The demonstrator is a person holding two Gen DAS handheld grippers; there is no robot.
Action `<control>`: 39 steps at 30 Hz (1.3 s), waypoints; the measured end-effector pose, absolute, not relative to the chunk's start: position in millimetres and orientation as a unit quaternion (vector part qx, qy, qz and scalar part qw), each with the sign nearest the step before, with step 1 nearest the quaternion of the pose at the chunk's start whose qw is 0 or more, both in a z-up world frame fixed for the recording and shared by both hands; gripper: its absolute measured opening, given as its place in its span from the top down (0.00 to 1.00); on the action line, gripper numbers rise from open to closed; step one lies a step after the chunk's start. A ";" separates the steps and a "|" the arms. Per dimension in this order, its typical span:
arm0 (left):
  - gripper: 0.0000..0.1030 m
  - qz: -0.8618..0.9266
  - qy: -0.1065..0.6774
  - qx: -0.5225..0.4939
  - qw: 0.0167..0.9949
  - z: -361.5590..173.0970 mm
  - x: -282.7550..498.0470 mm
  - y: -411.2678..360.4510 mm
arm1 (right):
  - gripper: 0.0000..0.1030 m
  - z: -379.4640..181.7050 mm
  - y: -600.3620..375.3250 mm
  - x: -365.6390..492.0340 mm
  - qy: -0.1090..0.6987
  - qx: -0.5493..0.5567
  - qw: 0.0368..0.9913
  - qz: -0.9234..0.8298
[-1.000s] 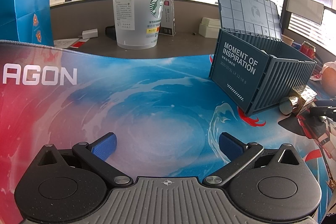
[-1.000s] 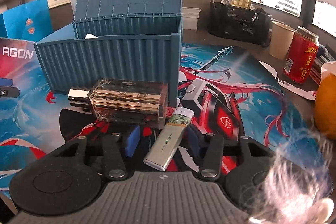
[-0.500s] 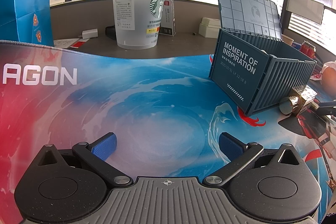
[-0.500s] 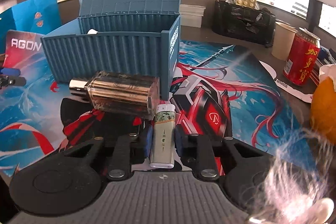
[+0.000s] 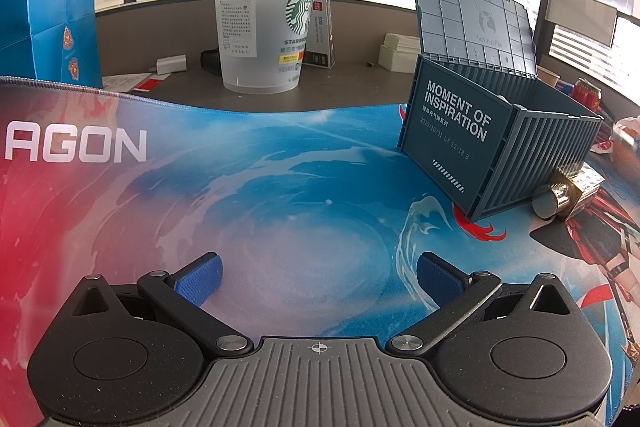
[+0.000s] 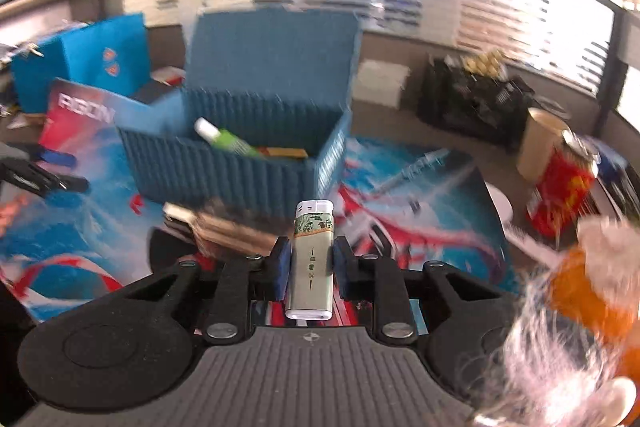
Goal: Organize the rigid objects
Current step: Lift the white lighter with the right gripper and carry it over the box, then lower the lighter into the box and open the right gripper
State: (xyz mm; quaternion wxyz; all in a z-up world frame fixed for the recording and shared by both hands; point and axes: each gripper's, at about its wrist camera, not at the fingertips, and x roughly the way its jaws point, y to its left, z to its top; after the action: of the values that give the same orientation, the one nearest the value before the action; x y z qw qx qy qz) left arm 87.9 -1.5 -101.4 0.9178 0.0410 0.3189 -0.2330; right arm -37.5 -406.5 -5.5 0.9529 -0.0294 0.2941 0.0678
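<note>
My right gripper (image 6: 310,259) is shut on a silver lighter (image 6: 312,259) with a white cap and holds it raised above the mat, in front of the open blue container box (image 6: 236,163). The box holds a green-and-white tube (image 6: 224,139) and a flat brown item. A clear gold perfume bottle (image 6: 216,227) lies on the mat against the box's front wall. My left gripper (image 5: 318,275) is open and empty, low over the mat. The box (image 5: 492,147) and the bottle (image 5: 564,193) show at its right.
A patterned AGON desk mat (image 5: 240,179) covers the desk. A Starbucks cup (image 5: 264,31) and a blue paper bag (image 5: 44,27) stand behind it. A red can (image 6: 564,183), a paper cup (image 6: 540,143), a black mesh organiser (image 6: 472,103) and an orange object (image 6: 592,295) are at the right.
My right gripper closed on the lighter and lifted it off the mat, so the view now looks down into the box. The left gripper has not moved.
</note>
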 end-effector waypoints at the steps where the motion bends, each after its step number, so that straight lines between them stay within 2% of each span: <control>1: 0.00 -0.233 0.319 0.041 0.918 -101.4 87.9 -1.6 | 0.79 1.2 -404.9 -35.9 0.290 -0.034 0.953 0.078; 14: 0.00 -0.233 0.319 0.041 0.918 -101.5 87.9 -1.2 | 0.79 45.0 -362.7 11.1 0.264 -0.136 0.938 0.178; 28: 0.00 -0.235 0.319 0.037 0.918 -100.9 88.1 -0.4 | 0.79 25.3 -344.1 95.5 0.278 -0.241 0.884 0.287; 39: 0.00 -0.237 0.318 0.030 0.918 -100.3 88.3 0.6 | 0.79 14.6 -343.2 123.6 0.291 -0.257 0.869 0.307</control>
State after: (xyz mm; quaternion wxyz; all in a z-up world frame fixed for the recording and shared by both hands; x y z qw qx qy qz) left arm 88.3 0.6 -100.3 0.9176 0.0297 0.3180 -0.2365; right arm 123.5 -343.2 14.6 0.8690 -0.2566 0.2913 0.3070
